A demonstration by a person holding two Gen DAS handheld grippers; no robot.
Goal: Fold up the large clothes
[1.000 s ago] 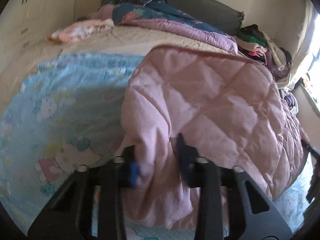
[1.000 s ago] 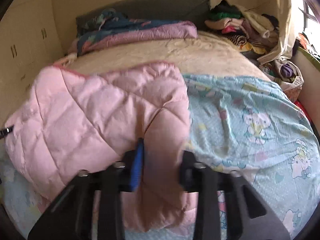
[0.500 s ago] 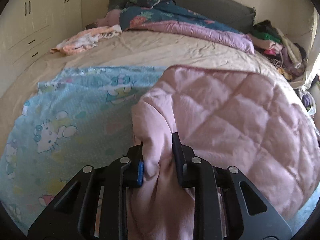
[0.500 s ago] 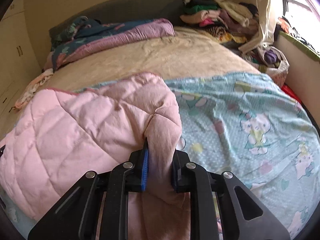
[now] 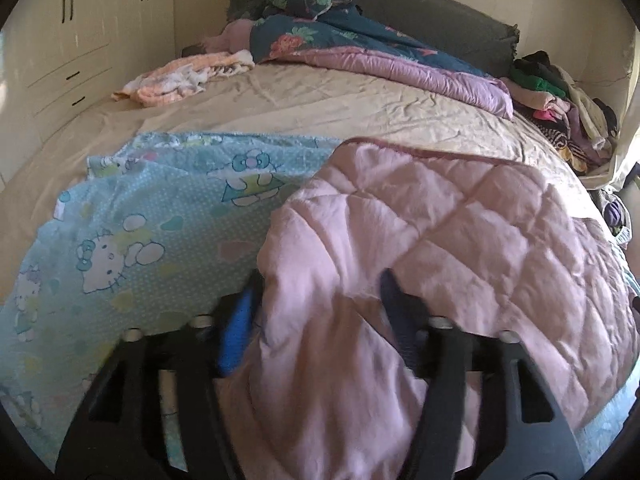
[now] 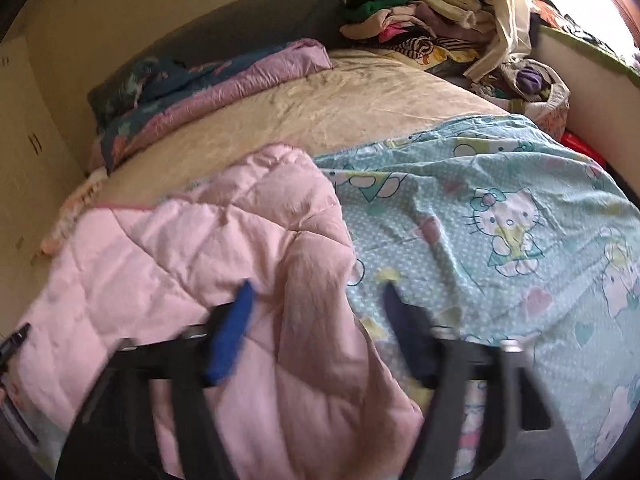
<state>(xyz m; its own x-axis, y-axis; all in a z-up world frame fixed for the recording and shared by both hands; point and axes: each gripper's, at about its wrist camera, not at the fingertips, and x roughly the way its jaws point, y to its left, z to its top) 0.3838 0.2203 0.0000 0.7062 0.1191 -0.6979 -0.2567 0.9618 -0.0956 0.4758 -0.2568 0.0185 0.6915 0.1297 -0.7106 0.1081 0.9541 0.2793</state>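
One pink quilt, folded over and lying near on one pale blue cartoon-print sheet spread across the bed. Two grippers. Left gripper opening, jaws apart, a fold of the quilt loose between them, pads apparently off the cloth. Right gripper likewise opening, wide, the quilt's right edge lying between its fingers. One dark floral duvet bunched at the far headboard. One heap of clothes far right. One basket, far right, holding crumpled laundry.
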